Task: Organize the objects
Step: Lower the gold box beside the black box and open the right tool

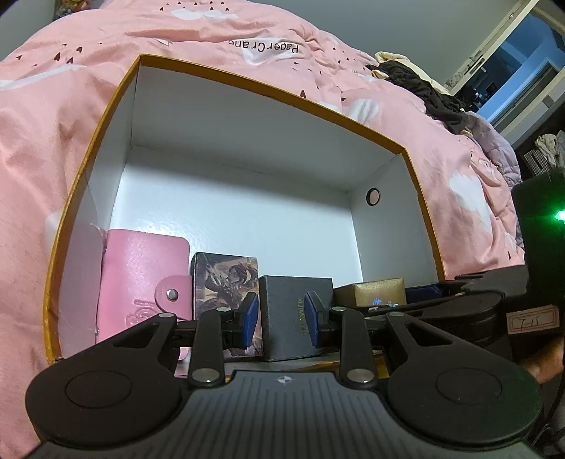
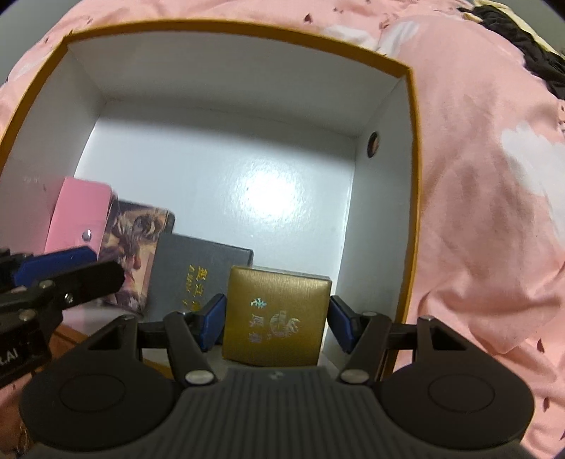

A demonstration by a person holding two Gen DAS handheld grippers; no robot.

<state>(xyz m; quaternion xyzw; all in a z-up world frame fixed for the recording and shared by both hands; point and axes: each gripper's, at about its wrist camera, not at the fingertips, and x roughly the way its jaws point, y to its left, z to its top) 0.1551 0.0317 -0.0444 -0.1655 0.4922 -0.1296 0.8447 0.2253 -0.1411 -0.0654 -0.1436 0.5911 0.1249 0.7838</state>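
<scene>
A white box with an orange rim point(image 1: 247, 79) point(image 2: 247, 30) lies on a pink quilt. Along its near wall stand a pink card holder point(image 1: 141, 279) point(image 2: 77, 215), an illustrated card box point(image 1: 226, 282) point(image 2: 137, 243), a dark grey box point(image 1: 295, 314) point(image 2: 197, 268) and a gold box point(image 1: 374, 291) point(image 2: 279, 314). My left gripper point(image 1: 280, 319) is open, its blue pads either side of the grey box, apart from it. My right gripper point(image 2: 277, 319) is open around the gold box, with small gaps at both pads.
The pink quilt point(image 1: 53, 141) point(image 2: 487, 176) surrounds the box. Dark clothes point(image 1: 430, 91) lie at the far right near a window. A round hole point(image 1: 373, 196) marks the box's right wall. The far half of the box floor point(image 2: 247, 169) is bare.
</scene>
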